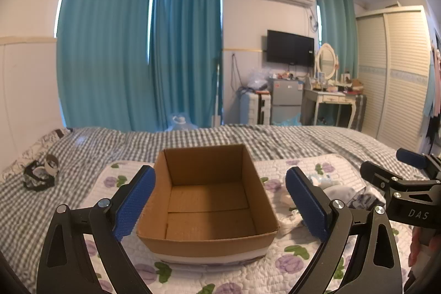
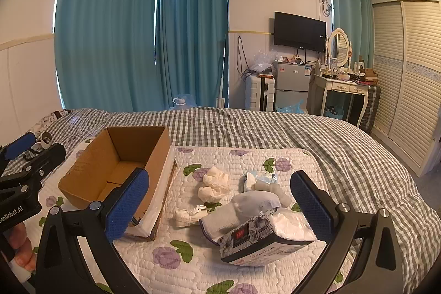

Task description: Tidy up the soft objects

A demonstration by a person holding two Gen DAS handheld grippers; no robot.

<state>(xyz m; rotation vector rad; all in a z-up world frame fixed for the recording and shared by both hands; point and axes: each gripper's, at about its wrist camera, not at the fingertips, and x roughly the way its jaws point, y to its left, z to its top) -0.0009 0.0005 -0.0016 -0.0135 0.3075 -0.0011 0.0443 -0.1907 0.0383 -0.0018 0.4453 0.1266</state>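
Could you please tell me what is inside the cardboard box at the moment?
Nothing visible: the cardboard box shows only its bare floor. The near wall hides the floor's front strip.

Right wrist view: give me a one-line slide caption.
Open right gripper hovers over a tissue pack and soft items on the floral quilt, beside the empty cardboard box.

Domestic bedroom: checked bed (image 2: 248,126) at centre, teal curtains (image 2: 110,26) at 11 o'clock, dressing table (image 2: 344,86) and wardrobe (image 2: 408,73) at 2 o'clock.
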